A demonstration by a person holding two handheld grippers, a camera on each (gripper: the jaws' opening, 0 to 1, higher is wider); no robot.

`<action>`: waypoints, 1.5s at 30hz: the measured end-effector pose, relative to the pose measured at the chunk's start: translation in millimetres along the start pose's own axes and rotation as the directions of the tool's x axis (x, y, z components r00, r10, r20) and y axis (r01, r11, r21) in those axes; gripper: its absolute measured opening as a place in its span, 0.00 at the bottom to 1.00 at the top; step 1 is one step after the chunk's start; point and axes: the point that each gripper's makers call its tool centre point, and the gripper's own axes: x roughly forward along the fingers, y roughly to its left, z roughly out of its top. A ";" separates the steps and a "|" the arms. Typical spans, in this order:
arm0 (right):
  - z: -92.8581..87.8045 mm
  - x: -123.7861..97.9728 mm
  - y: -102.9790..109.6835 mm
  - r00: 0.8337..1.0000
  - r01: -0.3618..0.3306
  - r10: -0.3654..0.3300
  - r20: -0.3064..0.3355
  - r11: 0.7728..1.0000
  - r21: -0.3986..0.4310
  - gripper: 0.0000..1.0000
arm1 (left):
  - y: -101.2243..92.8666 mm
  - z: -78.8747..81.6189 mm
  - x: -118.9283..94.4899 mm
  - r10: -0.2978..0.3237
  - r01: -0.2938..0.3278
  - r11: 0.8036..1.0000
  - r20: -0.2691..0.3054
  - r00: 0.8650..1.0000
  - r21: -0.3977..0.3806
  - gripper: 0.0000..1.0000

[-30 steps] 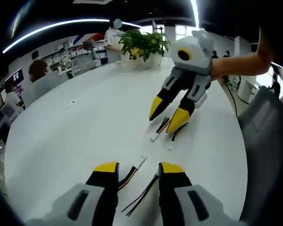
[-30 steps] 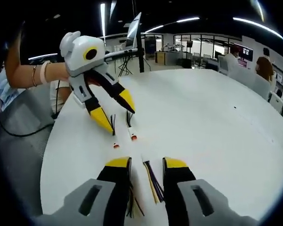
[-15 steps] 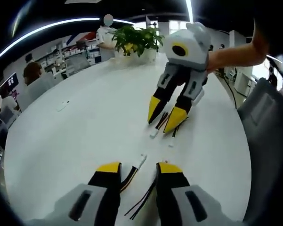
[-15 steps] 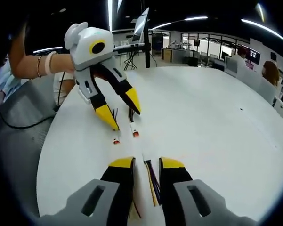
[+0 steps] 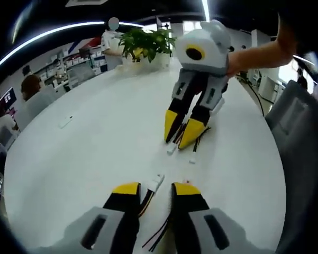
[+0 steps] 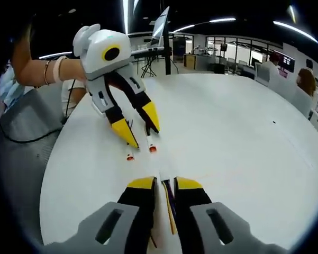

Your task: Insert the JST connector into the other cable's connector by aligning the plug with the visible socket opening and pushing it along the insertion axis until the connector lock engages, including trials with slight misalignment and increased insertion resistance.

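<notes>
In the left gripper view, my left gripper [image 5: 156,189] stands open on the white table [image 5: 84,153]. Black, red and yellow wires run between its jaws to a white JST connector [image 5: 157,181] just ahead. Farther off, the right gripper [image 5: 182,129] points down at the table, its yellow fingertips [image 5: 172,123] nearly together around dark wires. Two small white connectors [image 5: 172,149] lie in front of it. In the right gripper view, my right gripper [image 6: 165,183] is shut on a yellow and purple cable [image 6: 169,201]. The left gripper [image 6: 138,126] straddles two wires ending in red-tipped connectors [image 6: 152,149].
A potted plant [image 5: 145,45] stands at the table's far edge, and a small flat object [image 5: 65,122] lies to the left. A grey chair [image 5: 301,137] is close on the right. People sit at desks [image 5: 34,92] beyond the table. A person's forearm [image 6: 42,71] holds the left gripper.
The right gripper's jaws have narrowed onto the cable between them. The left gripper's jaws have also drawn somewhat closer. Both grippers have shifted slightly nearer each other.
</notes>
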 end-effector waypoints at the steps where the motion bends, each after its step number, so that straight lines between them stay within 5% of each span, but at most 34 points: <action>1: 0.0 0.2 -0.1 1.000 -0.002 0.002 0.000 1.000 0.000 0.11 | 0.1 -0.4 0.1 -0.001 0.001 1.000 -0.001 1.000 -0.001 0.16; 45: -2.2 2.0 1.2 0.999 -0.038 0.037 -0.017 0.997 -0.065 0.05 | 3.1 1.2 12.9 -0.076 0.072 0.991 0.028 0.997 0.111 0.00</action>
